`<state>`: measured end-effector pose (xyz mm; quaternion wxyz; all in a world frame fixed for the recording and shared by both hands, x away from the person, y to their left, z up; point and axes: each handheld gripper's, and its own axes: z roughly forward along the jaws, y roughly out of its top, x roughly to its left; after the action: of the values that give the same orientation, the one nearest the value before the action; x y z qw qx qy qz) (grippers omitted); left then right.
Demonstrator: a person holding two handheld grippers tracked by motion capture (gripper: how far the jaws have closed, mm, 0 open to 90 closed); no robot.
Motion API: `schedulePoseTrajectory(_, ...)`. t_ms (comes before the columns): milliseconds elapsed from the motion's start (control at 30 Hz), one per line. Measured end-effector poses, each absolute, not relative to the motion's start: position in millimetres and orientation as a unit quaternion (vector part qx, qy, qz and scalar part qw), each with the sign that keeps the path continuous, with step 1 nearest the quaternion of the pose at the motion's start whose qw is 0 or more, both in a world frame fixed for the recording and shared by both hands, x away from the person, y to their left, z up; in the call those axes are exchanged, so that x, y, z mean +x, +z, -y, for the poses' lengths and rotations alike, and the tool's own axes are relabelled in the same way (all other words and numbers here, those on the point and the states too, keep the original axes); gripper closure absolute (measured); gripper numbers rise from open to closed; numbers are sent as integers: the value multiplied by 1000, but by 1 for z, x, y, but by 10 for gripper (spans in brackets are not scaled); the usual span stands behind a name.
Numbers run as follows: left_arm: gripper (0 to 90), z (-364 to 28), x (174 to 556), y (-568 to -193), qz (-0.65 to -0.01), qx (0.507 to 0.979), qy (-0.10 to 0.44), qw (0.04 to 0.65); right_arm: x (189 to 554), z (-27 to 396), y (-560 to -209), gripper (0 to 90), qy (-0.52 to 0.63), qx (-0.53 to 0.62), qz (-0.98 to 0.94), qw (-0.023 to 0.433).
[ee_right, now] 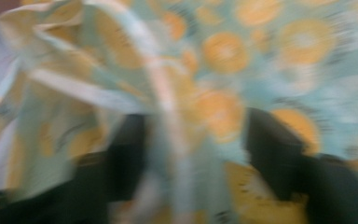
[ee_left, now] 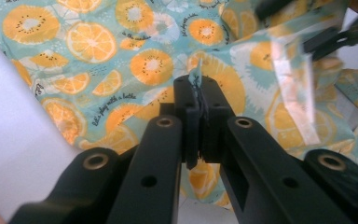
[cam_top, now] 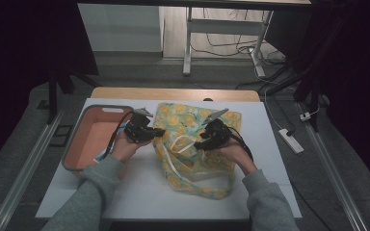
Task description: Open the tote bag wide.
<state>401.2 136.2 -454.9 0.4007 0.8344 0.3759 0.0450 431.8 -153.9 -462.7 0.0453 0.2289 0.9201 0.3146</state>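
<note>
Your left tongs are clamped on a thin fold of the bag; the fabric edge sticks up between the tips in the left gripper view. In the high view the same left tongs bite the bag's left edge, near its top.

The bag lies flat in the middle of the white counter, slightly rumpled, with a strap looping off the near end. Teal fabric, orange-slice print. There's script printed between the slices: one line reads roughly "play with a bottle", the rest is too small or cut off.

Your right tongs are parted, with a pale strap and bunched fabric running up between them, but the right gripper view is heavily blurred, so you can't tell whether the pads touch it. In the high view the right tongs sit over the middle of the bag, pointing left toward the other hand.

An orange bin with a grey rim is just left of the bag, beside your left hand. No readable labels on the bin or the tongs.
</note>
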Motion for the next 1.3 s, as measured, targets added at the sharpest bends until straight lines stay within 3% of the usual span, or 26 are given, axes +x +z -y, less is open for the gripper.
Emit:
schedulePoseTrajectory(33,841,-136,401,-455,-375,834,47,401,432,152,-464,733,309,229,-922,39)
schedulePoseTrajectory(67,756,-136,399,-454,-373,834,51,403,432,150,-463,837,309,240,-920,25)
schedulePoseTrajectory(133,666,-137,395,-449,-369,833,61,409,432,150,-460,871,318,248,-915,22)
schedulePoseTrajectory(233,590,-145,376,-429,-349,823,91,439,433,155,-454,877,333,264,-905,26)
schedulePoseTrajectory(400,586,-136,340,-407,-288,832,84,465,435,158,-455,878,333,274,-902,26)
schedulePoseTrajectory(600,508,-70,319,-423,-185,895,42,405,436,155,-456,878,341,278,-898,28)
schedulePoseTrajectory(867,476,-14,332,-472,-170,930,11,325,437,156,-454,877,353,279,-892,34)
schedulePoseTrajectory(967,515,-2,333,-486,-167,942,17,292,438,157,-455,877,357,282,-890,35)
schedulePoseTrajectory(1033,589,3,334,-494,-165,948,18,273,438,157,-455,877,359,283,-888,35)
schedulePoseTrajectory(1167,886,0,334,-501,-157,951,10,266,438,158,-452,877,361,282,-888,35)
schedulePoseTrajectory(1300,892,-21,323,-487,-122,948,0,294,437,166,-441,877,371,292,-880,47)
